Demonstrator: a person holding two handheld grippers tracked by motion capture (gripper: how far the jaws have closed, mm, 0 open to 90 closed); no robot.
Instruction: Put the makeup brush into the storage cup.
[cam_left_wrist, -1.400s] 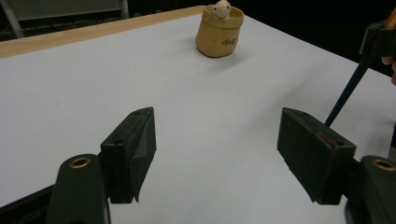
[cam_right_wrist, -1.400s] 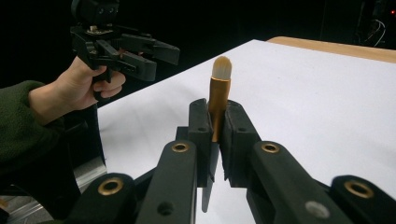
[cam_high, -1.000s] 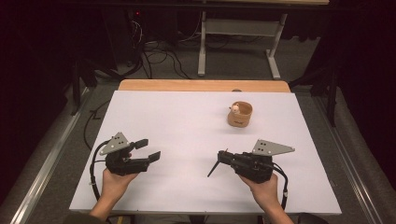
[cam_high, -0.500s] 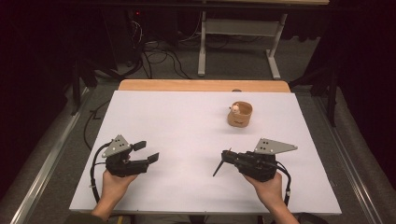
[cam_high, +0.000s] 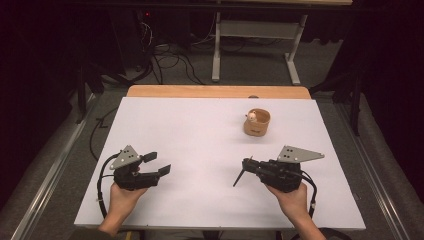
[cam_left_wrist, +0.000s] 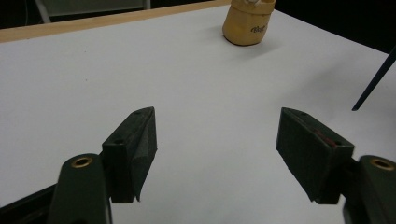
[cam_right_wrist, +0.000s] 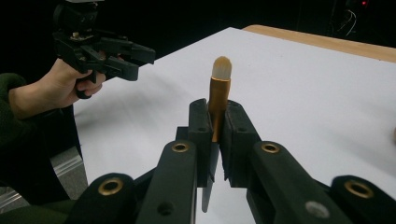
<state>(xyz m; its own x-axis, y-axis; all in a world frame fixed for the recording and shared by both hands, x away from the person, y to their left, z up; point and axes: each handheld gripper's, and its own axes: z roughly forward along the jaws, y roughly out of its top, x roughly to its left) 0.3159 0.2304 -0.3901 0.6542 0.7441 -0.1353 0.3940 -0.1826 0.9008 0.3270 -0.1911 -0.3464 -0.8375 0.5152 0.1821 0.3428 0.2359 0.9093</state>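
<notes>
White tabletop: right gripper clamped on makeup brush, barely shifted since; left gripper wide, empty; cup unreached.

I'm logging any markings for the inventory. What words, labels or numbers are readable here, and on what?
Small dark marking on the side of the tan cup: too blurred to read.
No text on the brush, the grippers or the white table.
</notes>
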